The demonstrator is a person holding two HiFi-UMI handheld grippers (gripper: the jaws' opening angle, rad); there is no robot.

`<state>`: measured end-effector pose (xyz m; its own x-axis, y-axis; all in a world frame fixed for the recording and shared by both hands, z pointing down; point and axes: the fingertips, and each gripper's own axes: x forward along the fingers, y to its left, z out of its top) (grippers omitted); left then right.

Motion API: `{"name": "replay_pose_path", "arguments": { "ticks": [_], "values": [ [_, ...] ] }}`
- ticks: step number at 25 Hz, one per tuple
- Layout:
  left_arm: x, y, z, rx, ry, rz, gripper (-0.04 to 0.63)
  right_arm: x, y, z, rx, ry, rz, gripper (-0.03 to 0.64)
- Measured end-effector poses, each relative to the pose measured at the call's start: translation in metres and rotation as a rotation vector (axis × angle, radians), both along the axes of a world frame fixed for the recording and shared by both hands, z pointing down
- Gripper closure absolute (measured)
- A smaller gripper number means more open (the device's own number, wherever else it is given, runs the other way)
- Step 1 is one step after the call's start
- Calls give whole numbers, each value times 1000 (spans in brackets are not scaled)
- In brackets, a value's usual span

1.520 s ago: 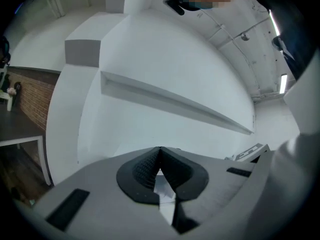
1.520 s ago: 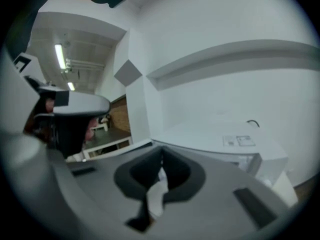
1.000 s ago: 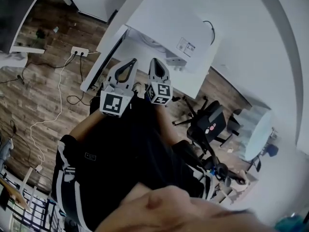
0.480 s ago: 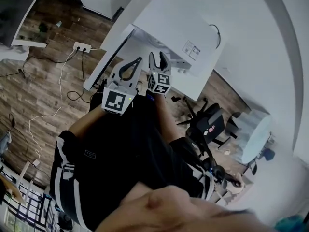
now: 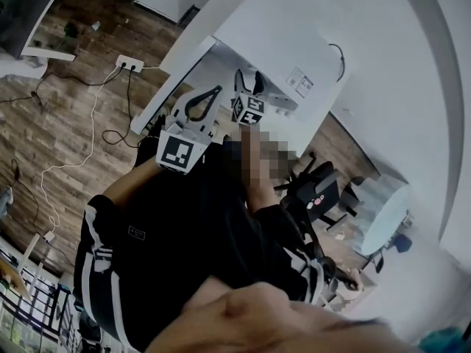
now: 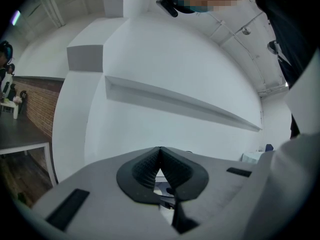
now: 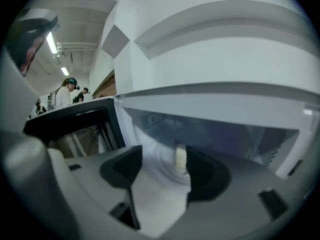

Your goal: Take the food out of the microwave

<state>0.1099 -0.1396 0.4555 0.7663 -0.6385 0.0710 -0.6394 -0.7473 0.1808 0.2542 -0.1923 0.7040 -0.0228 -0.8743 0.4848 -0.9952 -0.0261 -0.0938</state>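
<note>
The white microwave (image 5: 276,39) stands with its door (image 7: 75,126) swung open to the left. Inside, a pale yellow piece of food (image 7: 180,157) stands on the white turntable plate (image 7: 160,159). My right gripper (image 7: 162,154) points slightly down into the opening with its jaws opening. The food shows beyond them, close to the right jaw, and no pad touches it. In the head view the right gripper (image 5: 250,79) reaches the microwave's mouth. My left gripper (image 6: 160,150) is shut with nothing in it, held level beside the door (image 5: 197,110).
The microwave sits on a white table (image 5: 309,134). A power strip (image 5: 129,64) and cables lie on the wood floor. A black office chair (image 5: 320,190) stands at the right. People stand in the distance (image 7: 65,91) behind the door.
The right gripper has moved forward and down toward the microwave's opening, and its jaws have gone from shut to wide apart. The left gripper has stayed in place.
</note>
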Motion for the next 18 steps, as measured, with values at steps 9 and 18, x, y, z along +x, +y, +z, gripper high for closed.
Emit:
{"name": "replay_pose_path", "arguments": {
  "ticks": [9, 18],
  "values": [
    [-3, -3, 6, -30, 4, -18, 565, 23, -22, 43, -68, 60, 42, 331],
    [-3, -5, 9, -37, -3, -26, 565, 34, -45, 55, -49, 67, 32, 327]
  ]
}}
